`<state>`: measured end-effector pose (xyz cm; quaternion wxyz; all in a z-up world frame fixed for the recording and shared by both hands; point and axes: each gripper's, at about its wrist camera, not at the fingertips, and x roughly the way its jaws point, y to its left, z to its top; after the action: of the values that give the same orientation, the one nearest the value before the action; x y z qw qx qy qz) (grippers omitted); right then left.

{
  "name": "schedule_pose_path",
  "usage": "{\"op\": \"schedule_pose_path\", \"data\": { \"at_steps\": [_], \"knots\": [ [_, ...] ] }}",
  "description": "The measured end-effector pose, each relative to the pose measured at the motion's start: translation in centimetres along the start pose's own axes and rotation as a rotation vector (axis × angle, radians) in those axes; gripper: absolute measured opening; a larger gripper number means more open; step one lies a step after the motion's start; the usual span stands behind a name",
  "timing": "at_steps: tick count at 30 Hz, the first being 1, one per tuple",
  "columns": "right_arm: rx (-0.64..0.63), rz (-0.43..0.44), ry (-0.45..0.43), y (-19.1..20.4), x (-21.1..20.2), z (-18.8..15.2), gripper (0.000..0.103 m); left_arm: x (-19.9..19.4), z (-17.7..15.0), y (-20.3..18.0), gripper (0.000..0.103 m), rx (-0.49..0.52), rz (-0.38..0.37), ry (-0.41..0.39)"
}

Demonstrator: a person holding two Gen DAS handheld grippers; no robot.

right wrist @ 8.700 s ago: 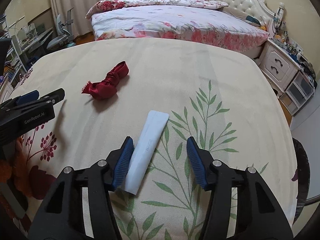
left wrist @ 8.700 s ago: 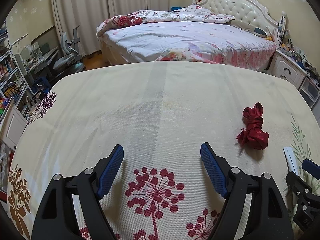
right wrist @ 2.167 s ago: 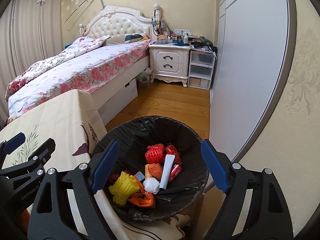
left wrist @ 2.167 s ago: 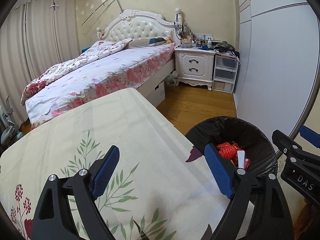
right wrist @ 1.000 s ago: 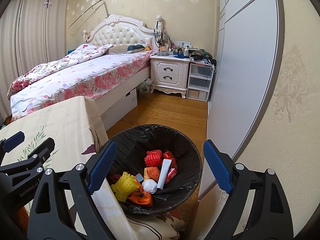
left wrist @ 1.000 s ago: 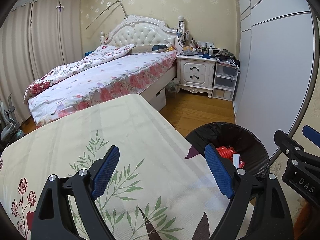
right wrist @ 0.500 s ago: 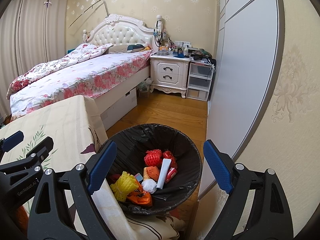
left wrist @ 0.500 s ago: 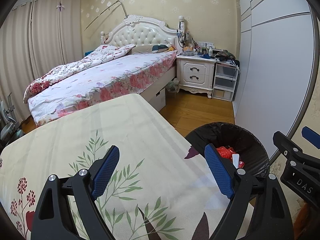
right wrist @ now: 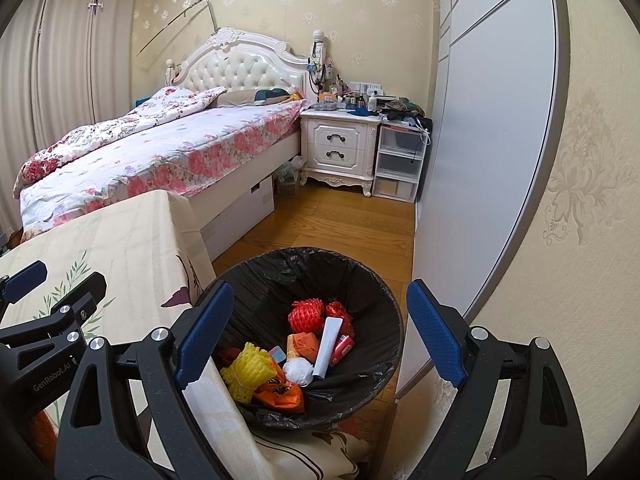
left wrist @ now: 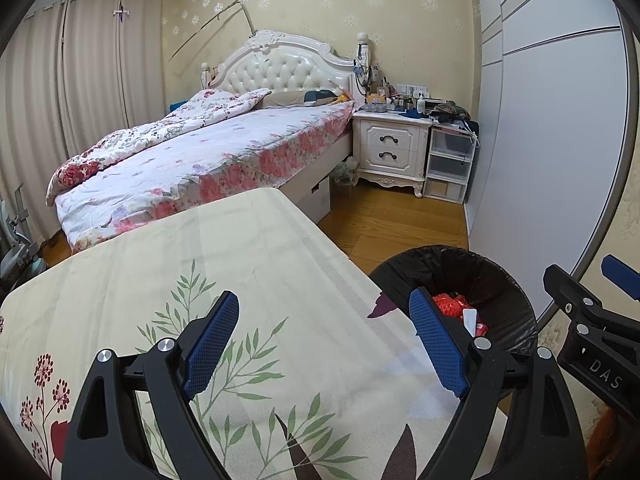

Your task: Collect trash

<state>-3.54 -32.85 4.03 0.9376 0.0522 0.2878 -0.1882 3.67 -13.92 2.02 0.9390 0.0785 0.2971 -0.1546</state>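
Right now both of your grippers are empty, fingers spread wide with nothing between the pads. Your right gripper [right wrist: 316, 334] hangs over the black-lined trash bin [right wrist: 384, 300], pointing down into its mouth, and the bin sits on the floor just off the corner of the cloth-covered surface [left wrist: 248, 248].

Inside the bin you can see the white tube [right wrist: 329, 345] lying with its long axis running away from you, its far end propped near the red mesh ball [right wrist: 306, 315]. Beside them lie a yellow foam net [right wrist: 248, 372], a white crumpled ball [right wrist: 299, 372] and an orange wrapper [right wrist: 280, 394].

Your left gripper [left wrist: 324, 340] is over the surface, its right finger [left wrist: 438, 346] overlapping the near rim of the bin in its view.

What matters for your next move: the stretch of surface you can see from the left wrist carries no loose item, only the printed leaves and flowers. So any trash left, if there is some, lies off to your left, out of both views, away from the bin. Your left gripper is the nearer one to that side; swing it back over the cloth before you judge the job finished.
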Motion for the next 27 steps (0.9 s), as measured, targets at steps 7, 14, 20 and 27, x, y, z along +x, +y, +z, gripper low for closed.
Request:
{"op": "schedule_pose_path", "data": {
  "at_steps": [7,14,20,27],
  "knots": [
    [-0.002,0.000,0.001,0.03,0.00,-0.01,0.086,0.01,-0.04,-0.02,0.084,0.000,0.001,0.000],
    [-0.001,-0.001,0.000,0.07,0.00,-0.02,0.086,0.03,-0.04,0.06,0.084,0.000,-0.001,-0.001],
    [-0.001,0.000,0.000,0.08,0.00,-0.01,0.086,0.19,-0.03,-0.36,0.084,-0.014,-0.014,0.012],
    [-0.002,0.000,0.001,0.12,-0.03,-0.01,0.086,0.40,0.01,-0.73,0.084,-0.009,-0.008,0.006]
  ]
}}
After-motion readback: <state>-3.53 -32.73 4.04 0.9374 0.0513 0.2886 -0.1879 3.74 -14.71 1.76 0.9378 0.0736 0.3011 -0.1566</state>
